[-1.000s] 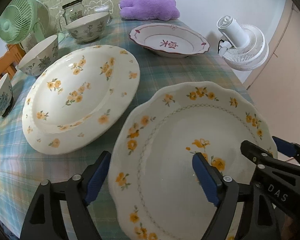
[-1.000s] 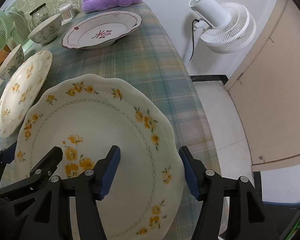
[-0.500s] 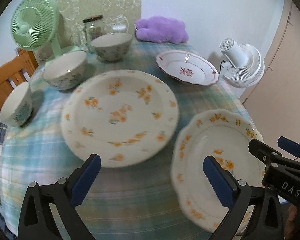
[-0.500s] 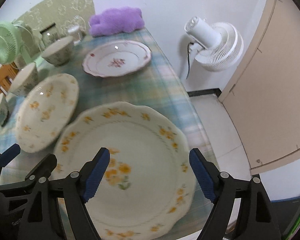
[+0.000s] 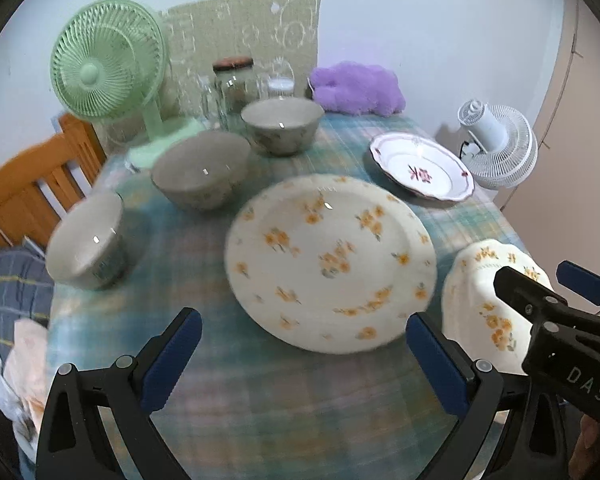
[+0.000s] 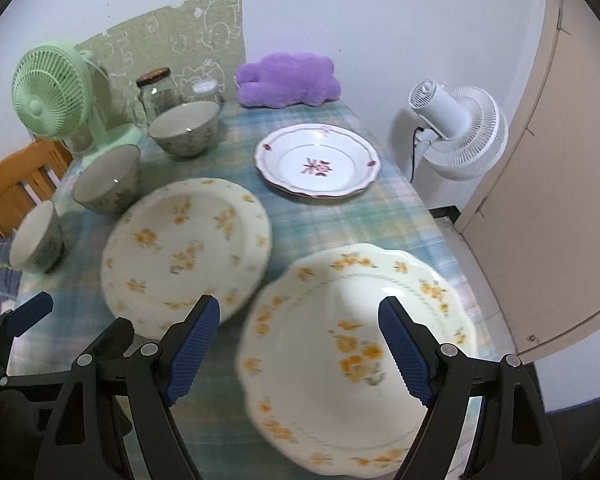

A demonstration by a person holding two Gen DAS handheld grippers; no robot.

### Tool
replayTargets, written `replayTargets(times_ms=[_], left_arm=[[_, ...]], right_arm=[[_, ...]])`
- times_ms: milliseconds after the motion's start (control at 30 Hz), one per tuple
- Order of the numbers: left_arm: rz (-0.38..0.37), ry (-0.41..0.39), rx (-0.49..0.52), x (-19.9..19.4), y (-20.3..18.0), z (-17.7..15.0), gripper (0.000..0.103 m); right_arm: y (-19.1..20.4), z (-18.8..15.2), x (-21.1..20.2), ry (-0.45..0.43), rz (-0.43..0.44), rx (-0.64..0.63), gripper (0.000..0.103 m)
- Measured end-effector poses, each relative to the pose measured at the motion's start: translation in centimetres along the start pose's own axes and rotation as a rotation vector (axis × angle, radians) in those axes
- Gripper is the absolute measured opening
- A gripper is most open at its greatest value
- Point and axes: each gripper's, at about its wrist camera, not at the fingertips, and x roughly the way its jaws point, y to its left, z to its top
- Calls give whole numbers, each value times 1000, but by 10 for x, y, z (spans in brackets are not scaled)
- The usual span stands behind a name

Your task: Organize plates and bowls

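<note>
Hovering with both tongs, left tongs (image 5: 300, 354) and right tongs (image 6: 300, 344), gaping wide, holding nothing, probably sizing up 2 floral plates: scalloped plate (image 6: 356, 356) beside round plate (image 5: 328, 260).

Your table (image 6: 396, 216) wears a blue-green plaid cloth. On it, from the right wrist camera: a scalloped plate (image 6: 352, 360) at 6 o'clock, a round plate (image 6: 184, 252) at 9, a red-trimmed plate (image 6: 317, 162) at 12. Three bowls (image 6: 185, 128) (image 6: 108, 184) (image 6: 38, 242) run along the 10 o'clock edge. At the far end you have a green fan (image 6: 56, 92), a jar (image 6: 158, 94) and a purple plush (image 6: 288, 80).
</note>
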Motion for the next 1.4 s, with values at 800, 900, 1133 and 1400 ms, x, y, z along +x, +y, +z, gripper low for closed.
replayTargets(times_ms=[800, 900, 1133, 1400], left_arm=[[110, 49, -128, 112, 25, 42, 95], [124, 81, -136, 127, 25, 40, 93], [114, 116, -140, 141, 27, 37, 86], [98, 143, -150, 137, 32, 37, 85]], right_arm=[[37, 63, 125, 55, 67, -78, 84], [37, 64, 143, 83, 64, -91, 84], [47, 62, 171, 147, 112, -107, 72], [54, 62, 168, 164, 106, -117, 71]])
